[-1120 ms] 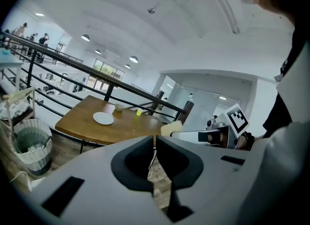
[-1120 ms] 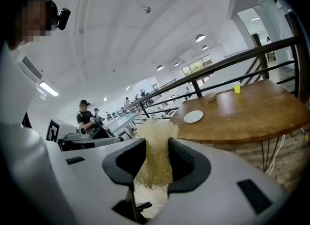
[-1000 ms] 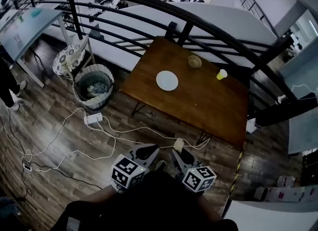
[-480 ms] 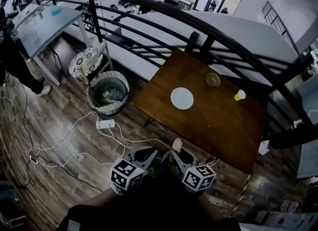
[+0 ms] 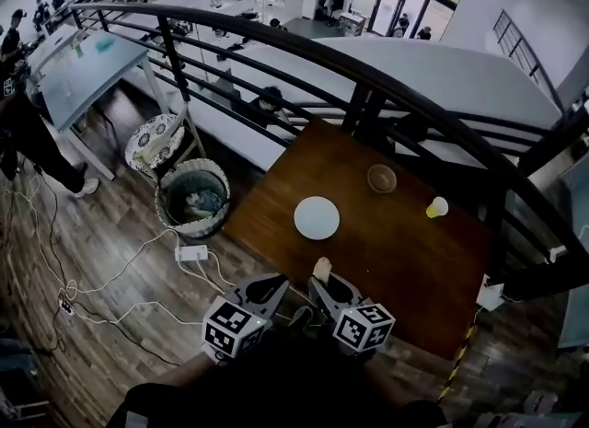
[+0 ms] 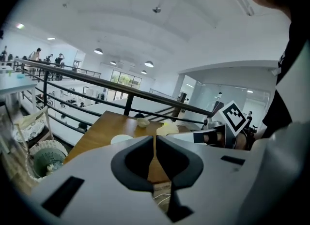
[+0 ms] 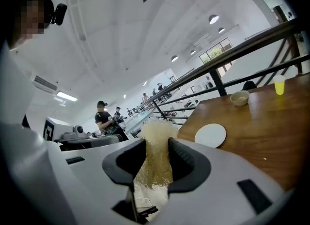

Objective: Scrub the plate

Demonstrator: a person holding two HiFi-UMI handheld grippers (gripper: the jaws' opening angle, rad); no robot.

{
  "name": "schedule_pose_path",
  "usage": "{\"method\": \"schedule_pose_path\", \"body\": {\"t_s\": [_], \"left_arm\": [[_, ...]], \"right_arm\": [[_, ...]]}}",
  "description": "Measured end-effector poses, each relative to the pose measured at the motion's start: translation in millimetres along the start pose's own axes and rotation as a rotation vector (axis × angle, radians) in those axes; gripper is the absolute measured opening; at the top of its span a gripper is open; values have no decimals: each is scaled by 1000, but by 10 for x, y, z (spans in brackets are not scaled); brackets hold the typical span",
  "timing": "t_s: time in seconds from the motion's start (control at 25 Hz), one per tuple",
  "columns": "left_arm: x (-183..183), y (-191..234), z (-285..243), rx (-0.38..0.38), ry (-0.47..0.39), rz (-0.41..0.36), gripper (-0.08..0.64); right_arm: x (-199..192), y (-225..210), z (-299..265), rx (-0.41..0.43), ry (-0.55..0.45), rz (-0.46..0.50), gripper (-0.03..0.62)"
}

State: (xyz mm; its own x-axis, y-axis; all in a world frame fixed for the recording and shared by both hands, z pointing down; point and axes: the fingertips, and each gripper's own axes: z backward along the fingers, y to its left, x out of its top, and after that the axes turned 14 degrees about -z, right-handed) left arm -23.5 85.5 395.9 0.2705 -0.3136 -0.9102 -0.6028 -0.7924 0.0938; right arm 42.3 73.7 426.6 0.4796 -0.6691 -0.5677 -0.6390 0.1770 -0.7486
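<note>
Both grippers are held low and close to the person, short of the desk [image 5: 396, 270] and on the near side of the plate [image 5: 317, 217]. The left gripper [image 6: 155, 141] has its jaws brought fully together, leaving only a hairline seam between them, and nothing is clamped. The right gripper [image 7: 156, 146], just beside it, has its jaws closed on a pale yellow fibrous scrubbing pad [image 7: 155, 131]. The pad fills the gap and projects beyond the jaw tips, on the side toward the plate. The round white plate lies flat on the left half of the dark brown wooden desk, apart from both grippers and not touched by the pad. Beyond the plate and to its right, a small tan bowl [image 5: 381, 178] sits upright, clearly apart from the plate. Further right of the plate, near the far edge of the desk, a small yellow cup [image 5: 436, 207] stands upright. To the left of the plate and off the desk, a white power strip [image 5: 192, 253] lies on the wood-plank floor [image 5: 110, 325]. A round wastebasket [image 5: 193, 198] stands just beyond the strip. Behind the plate, a black metal railing [image 5: 276, 44] runs along the far side of the desk. Far to the left of the plate, a person [image 5: 23, 136] in dark clothing stands on the same floor.
</note>
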Motion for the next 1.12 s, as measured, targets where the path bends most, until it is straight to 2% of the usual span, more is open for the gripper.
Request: {"method": "schedule_pose_path", "body": {"t_s": [0.28,0.4,0.6,0.8,1.12], "left_arm": [[201,-174,-509,-12,67,-44,26],[248,-256,-740,-42,100,-73,26],[290,-438,-1047,-112,133,-128,26],[353,-489,-1312,-183,151,-155,26],[606,-435,-1574,-281,128,-190,26]], "right_arm": [[473,-358,150,52,-61,-73,149],[604,-553,244,56,-103,-121,149],[678,-879,401,12,-150,-183,149],[805,-1063,452,-30,-183,-198,149],[1122,-1176,491,-106,-255,-212,149]]}}
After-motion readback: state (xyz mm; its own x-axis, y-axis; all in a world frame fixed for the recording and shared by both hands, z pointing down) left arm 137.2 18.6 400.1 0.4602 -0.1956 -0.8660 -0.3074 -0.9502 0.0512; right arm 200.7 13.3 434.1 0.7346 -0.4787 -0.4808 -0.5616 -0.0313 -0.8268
